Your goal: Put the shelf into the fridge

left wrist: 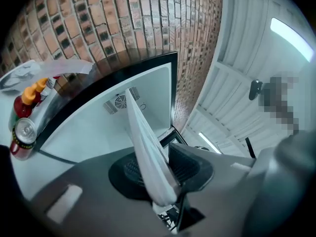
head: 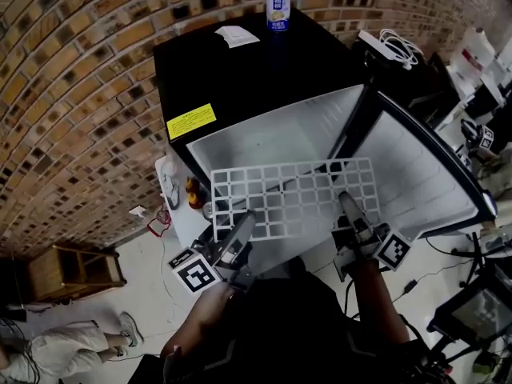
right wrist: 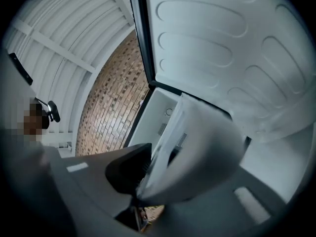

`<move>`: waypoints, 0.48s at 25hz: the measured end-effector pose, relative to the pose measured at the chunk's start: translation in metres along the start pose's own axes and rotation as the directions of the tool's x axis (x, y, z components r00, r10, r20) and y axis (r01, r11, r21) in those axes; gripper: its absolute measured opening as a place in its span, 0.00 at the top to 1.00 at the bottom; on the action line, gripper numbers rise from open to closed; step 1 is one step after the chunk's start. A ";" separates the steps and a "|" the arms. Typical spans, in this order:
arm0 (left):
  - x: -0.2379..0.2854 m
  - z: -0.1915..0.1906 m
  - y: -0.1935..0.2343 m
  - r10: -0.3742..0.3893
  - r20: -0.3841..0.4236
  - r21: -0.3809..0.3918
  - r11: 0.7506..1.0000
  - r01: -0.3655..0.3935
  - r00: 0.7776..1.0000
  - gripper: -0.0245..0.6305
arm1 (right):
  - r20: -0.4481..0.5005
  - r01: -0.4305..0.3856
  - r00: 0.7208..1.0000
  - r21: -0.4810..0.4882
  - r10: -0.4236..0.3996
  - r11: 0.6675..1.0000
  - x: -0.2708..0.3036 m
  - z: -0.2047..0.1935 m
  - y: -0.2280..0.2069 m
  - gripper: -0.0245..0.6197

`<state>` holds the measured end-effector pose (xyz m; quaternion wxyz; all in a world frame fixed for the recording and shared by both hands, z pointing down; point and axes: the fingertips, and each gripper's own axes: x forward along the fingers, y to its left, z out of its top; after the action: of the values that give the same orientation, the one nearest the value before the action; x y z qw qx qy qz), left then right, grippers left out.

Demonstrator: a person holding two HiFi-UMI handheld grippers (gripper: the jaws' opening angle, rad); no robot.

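At the mouth of the open fridge (head: 240,86), the white wire shelf (head: 292,198) is hanging roughly flat. Its far edge is pointing into the white interior, and both grippers are carrying its near edge. The left gripper (head: 242,229) is clamping the near-left stretch of that edge, its jaws closed down onto the thin wire. The right gripper (head: 349,205) is pinching the near-right stretch the same way, with the grid sitting between its pads.

The main risk, as I judge it, is the fit: the shelf is looking almost as wide as the opening. If one hand is leading the other, a far corner could be jamming against an inner wall or knocking the door (head: 416,174) standing open at the right. Both grips are biting only a narrow wire rim, so a snag could be twisting the shelf loose. A hard bump might also be shaking the can (head: 278,5) standing on top of the fridge.

The left forearm (head: 196,330) and right forearm (head: 380,302) are both reaching forward. The grippers are pointing about level toward the fridge, well apart, with their marker cubes trailing nearest the person.
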<state>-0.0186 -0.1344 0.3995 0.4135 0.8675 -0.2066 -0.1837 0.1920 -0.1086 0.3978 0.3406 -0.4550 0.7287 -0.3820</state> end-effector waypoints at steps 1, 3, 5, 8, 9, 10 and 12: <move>0.001 0.000 0.000 0.011 0.008 0.003 1.000 -0.011 1.000 0.81 | -0.012 -0.003 1.000 0.005 0.004 1.000 0.002 0.002 -0.003 0.83; 0.004 0.000 0.002 0.034 0.027 0.003 0.999 -0.034 0.999 0.81 | -0.040 -0.010 0.999 0.009 0.010 1.000 0.009 0.005 -0.009 0.83; 0.005 0.001 0.005 0.056 0.049 0.001 0.998 -0.056 0.997 0.81 | -0.068 -0.019 0.997 0.007 0.020 1.000 0.016 0.007 -0.013 0.83; 0.007 0.002 0.008 0.081 0.072 0.005 0.997 -0.082 0.994 0.81 | -0.097 -0.028 0.995 0.021 0.030 0.999 0.025 0.009 -0.020 0.83; 0.008 0.002 0.008 0.088 0.077 0.008 0.996 -0.088 0.993 0.81 | -0.102 -0.030 0.994 0.028 0.033 0.999 0.027 0.010 -0.022 0.83; 0.009 0.002 0.008 0.093 0.083 0.009 0.995 -0.094 0.992 0.81 | -0.106 -0.035 0.994 0.034 0.038 0.999 0.029 0.010 -0.023 0.83; 0.008 0.004 0.009 0.106 0.095 0.011 0.994 -0.108 0.990 0.81 | -0.117 -0.047 0.992 0.037 0.051 0.998 0.034 0.010 -0.024 0.83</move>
<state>-0.0158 -0.1461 0.4035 0.4054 0.8489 -0.2737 -0.2002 0.1978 -0.1498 0.4086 0.3140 -0.4075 0.7519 -0.4123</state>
